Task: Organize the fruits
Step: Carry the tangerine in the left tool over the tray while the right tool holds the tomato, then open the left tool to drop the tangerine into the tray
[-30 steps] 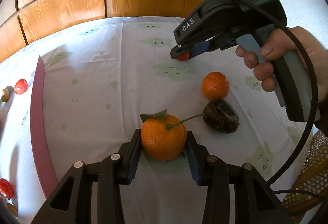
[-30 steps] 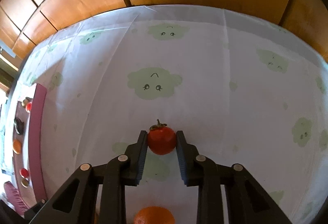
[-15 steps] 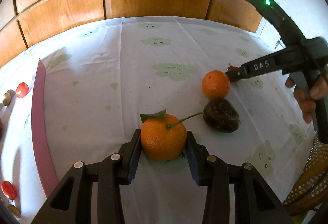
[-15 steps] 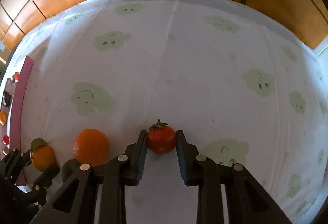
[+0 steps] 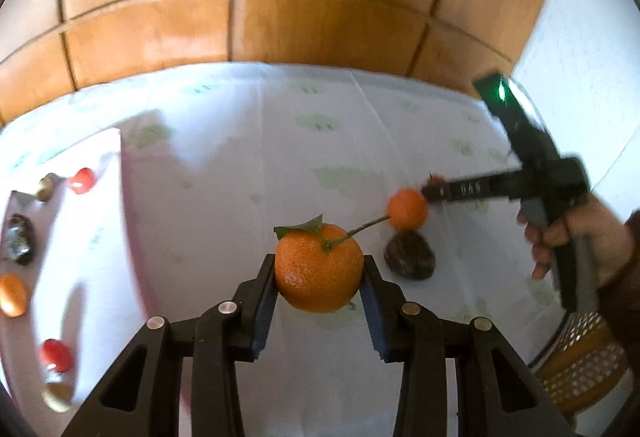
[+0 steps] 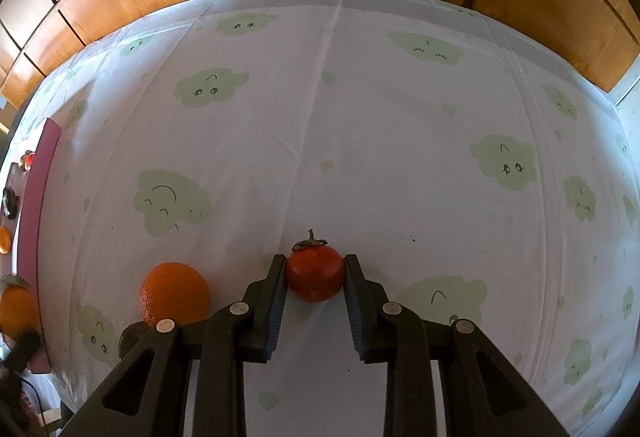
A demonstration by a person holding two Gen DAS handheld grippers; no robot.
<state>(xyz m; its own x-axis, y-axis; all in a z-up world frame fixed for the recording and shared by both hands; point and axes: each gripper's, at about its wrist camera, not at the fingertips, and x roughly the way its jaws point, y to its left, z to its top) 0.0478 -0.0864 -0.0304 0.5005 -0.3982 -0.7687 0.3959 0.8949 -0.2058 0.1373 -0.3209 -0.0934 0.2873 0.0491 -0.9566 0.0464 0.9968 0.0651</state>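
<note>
Both fruits are in hand, and this looks like the carry stage: the left hand-held gripper point(image 5: 319, 279) is clamped on the leafy orange point(image 5: 319, 266), now lifted clear of the cloud-print worktop point(image 6: 360, 125), while the right hand-held gripper point(image 6: 315, 277) squeezes the small red tomato point(image 6: 315, 272) low over the cloth. A plain orange point(image 5: 407, 202) and a dark fruit point(image 5: 409, 254) wait on the cloth just beside each other. Half a second back the leafy orange sat down at cloth level; now the left view has swung toward the pink-edged tray point(image 5: 128, 197), showing more of the sorted fruit lying there. The tomato has barely shifted in its grip. Next, I'd say, the left load travels over that pink rim and gets set beside the orange fruit point(image 5: 12, 295) already there.
</note>
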